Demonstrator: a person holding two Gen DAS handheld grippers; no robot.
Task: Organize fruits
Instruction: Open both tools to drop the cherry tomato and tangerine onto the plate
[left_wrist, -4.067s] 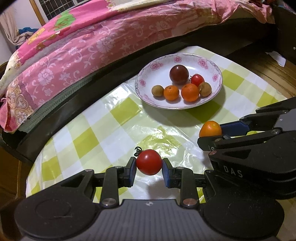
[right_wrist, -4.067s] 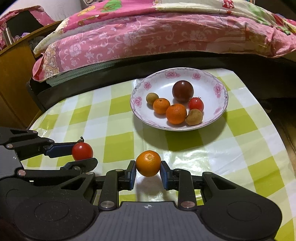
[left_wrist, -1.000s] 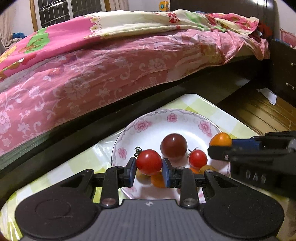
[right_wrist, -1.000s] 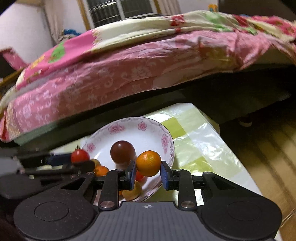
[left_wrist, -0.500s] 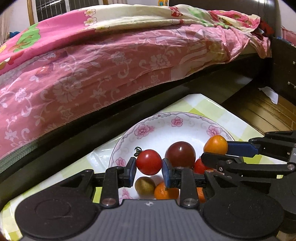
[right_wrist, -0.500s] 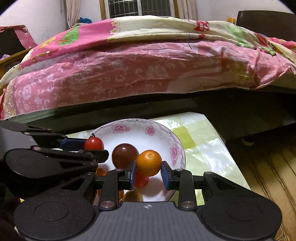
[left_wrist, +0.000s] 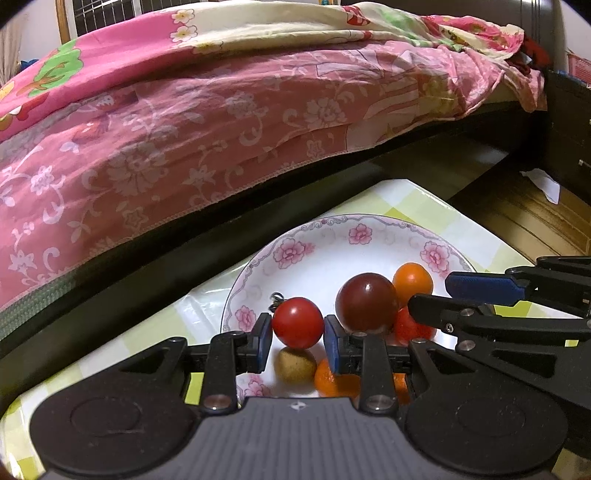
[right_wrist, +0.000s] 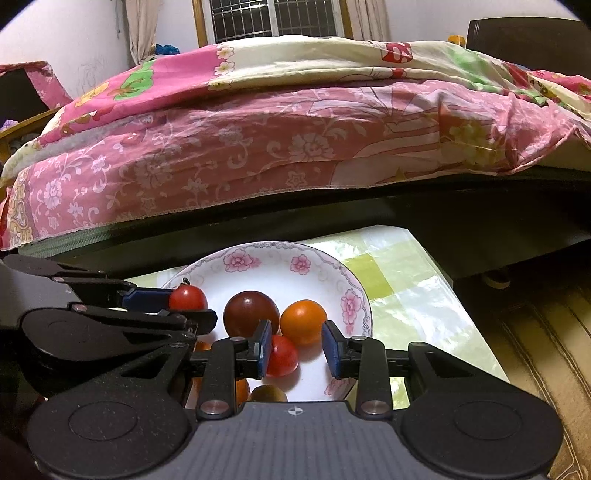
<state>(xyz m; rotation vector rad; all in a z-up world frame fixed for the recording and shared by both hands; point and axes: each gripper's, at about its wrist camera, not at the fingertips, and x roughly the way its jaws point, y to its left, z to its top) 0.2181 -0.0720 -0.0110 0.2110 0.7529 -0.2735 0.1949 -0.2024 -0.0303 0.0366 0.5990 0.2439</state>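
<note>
Pink bed (left_wrist: 184, 129) fills the top. Low middle, left hand-held gripper (left_wrist: 297, 334) squeezes a tomato (left_wrist: 297, 323); right hand-held gripper (right_wrist: 297, 345) gapes, orange (right_wrist: 303, 321) dropped. Crowded plate (left_wrist: 314, 258): the tomato might roll off.

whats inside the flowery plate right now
In the plate: a dark plum, the just-released orange, a red tomato, a brown fruit. Grippers cover more orange fruit; how many, unclear.
</note>
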